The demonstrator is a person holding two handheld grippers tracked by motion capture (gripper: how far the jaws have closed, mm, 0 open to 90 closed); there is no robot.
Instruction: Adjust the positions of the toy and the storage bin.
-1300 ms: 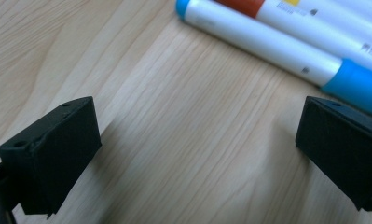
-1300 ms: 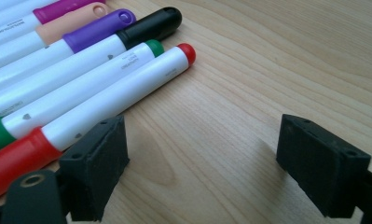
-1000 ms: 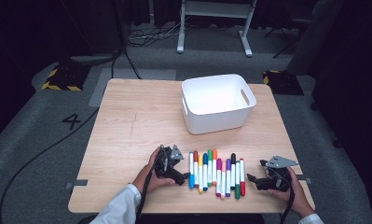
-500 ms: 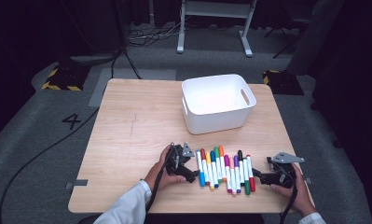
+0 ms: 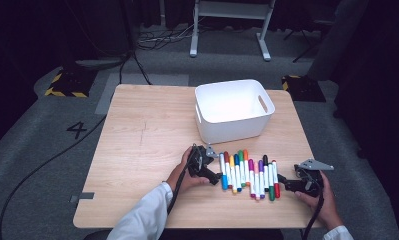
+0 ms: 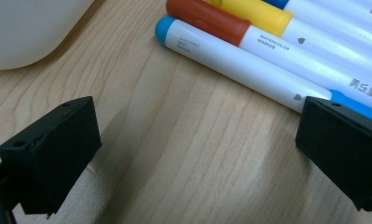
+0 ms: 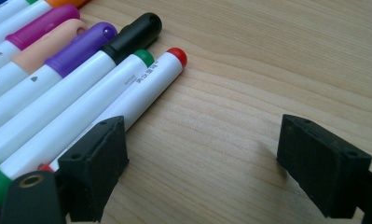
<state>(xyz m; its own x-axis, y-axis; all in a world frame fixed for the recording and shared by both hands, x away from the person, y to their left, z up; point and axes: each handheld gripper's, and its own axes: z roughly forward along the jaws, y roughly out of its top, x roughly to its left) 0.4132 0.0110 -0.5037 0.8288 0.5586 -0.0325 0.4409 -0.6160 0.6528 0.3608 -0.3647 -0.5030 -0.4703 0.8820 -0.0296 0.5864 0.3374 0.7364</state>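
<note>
A row of several coloured markers lies side by side near the table's front edge. My left gripper is at the row's left end, open. In the left gripper view its right jaw rests against the light-blue-capped marker, with bare wood between the jaws. My right gripper is open at the row's right end. In the right gripper view its left jaw sits against the red-capped marker, beside the green-capped marker. Nothing is held.
A white bin stands just behind the markers, and its rounded corner is close to my left gripper. The wooden table has bare room on its left half. Cables trail from both grippers off the front edge.
My left gripper has slid to the right and the row of markers has shifted right with it. My right gripper has backed off slightly to the right.
</note>
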